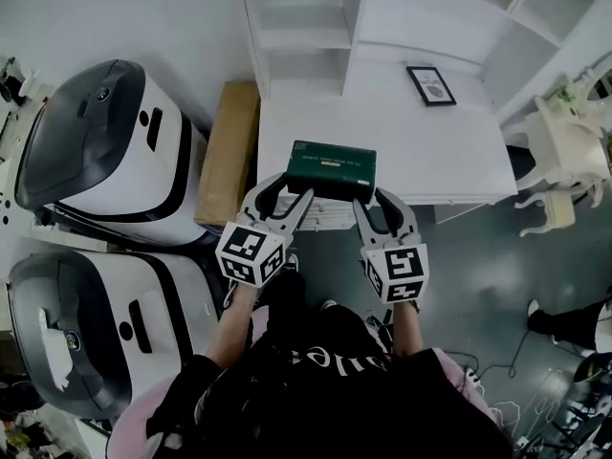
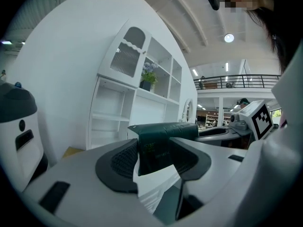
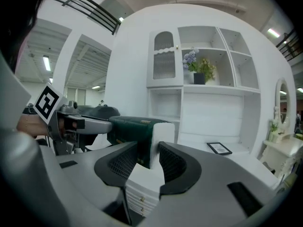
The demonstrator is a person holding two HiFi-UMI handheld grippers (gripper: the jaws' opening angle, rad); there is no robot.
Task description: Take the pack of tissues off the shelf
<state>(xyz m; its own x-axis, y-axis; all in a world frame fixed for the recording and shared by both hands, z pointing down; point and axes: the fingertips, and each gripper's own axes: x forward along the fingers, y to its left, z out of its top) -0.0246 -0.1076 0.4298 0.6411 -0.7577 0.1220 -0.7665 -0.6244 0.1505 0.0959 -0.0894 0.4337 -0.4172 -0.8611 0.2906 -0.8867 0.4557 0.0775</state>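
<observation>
The pack of tissues (image 1: 332, 167) is a dark green, flat rectangular pack, held level in the air over the front edge of the white desk (image 1: 402, 142). My left gripper (image 1: 285, 187) is shut on its left end, and my right gripper (image 1: 376, 199) is shut on its right end. In the left gripper view the pack (image 2: 158, 148) sits pinched between the dark ribbed pads of the left gripper (image 2: 154, 160). In the right gripper view the pack's end (image 3: 135, 126) is clamped in the right gripper (image 3: 147, 162). The white shelf unit (image 1: 306, 36) stands behind the desk.
A framed picture (image 1: 431, 85) lies on the desk at the back right. Two large white-and-grey machines (image 1: 105, 151) (image 1: 86, 333) stand at the left, with a cardboard box (image 1: 229, 151) between them and the desk. A white chair (image 1: 559, 151) is at the right. A potted plant (image 3: 199, 70) stands on an upper shelf.
</observation>
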